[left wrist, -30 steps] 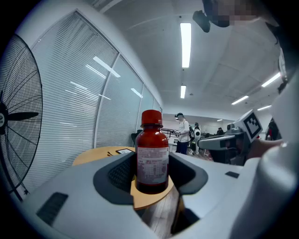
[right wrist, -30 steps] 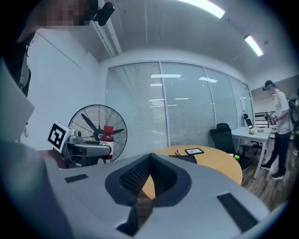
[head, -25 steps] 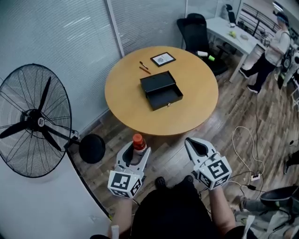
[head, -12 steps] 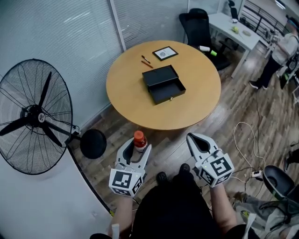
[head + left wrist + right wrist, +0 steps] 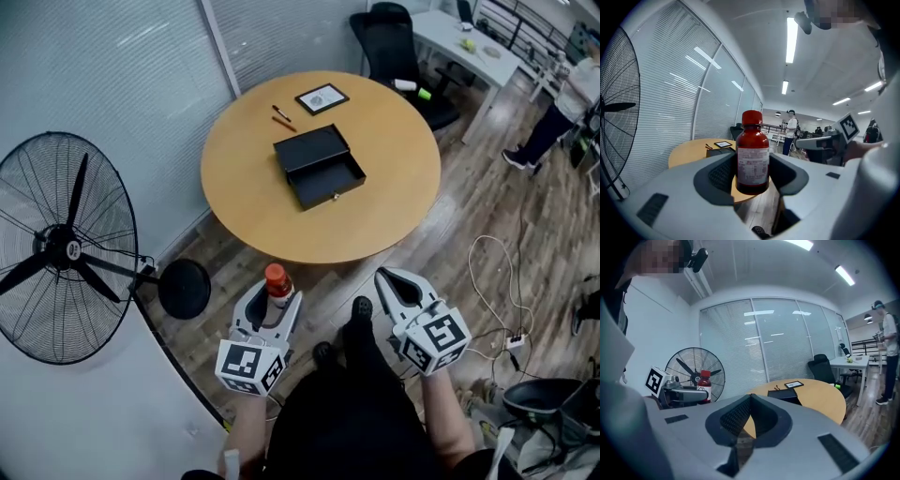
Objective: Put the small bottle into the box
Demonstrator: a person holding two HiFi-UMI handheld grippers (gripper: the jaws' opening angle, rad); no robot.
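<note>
A small dark-red bottle [image 5: 277, 284] [image 5: 752, 154] with a red cap stands upright between the jaws of my left gripper [image 5: 269, 309] [image 5: 752, 176], which is shut on it. The bottle [image 5: 703, 383] also shows at the left of the right gripper view. My right gripper [image 5: 401, 294] [image 5: 751, 420] is shut with nothing in it. Both are held over the wooden floor, short of the round wooden table [image 5: 394, 187]. An open black box [image 5: 319, 167] [image 5: 783, 393] lies near the table's middle, its tray pulled out toward me.
A big standing fan [image 5: 64, 253] with a round base [image 5: 185, 289] is at the left. Two pens [image 5: 279, 116] and a framed card [image 5: 322, 97] lie behind the box. A black office chair [image 5: 398, 42], a white desk [image 5: 469, 52] and a person [image 5: 562, 112] are at the far right. Cables [image 5: 497, 281] lie on the floor.
The view has shifted slightly; the table sits a little more to the left and higher in the head view. Both grippers keep their places and the bottle stays gripped.
</note>
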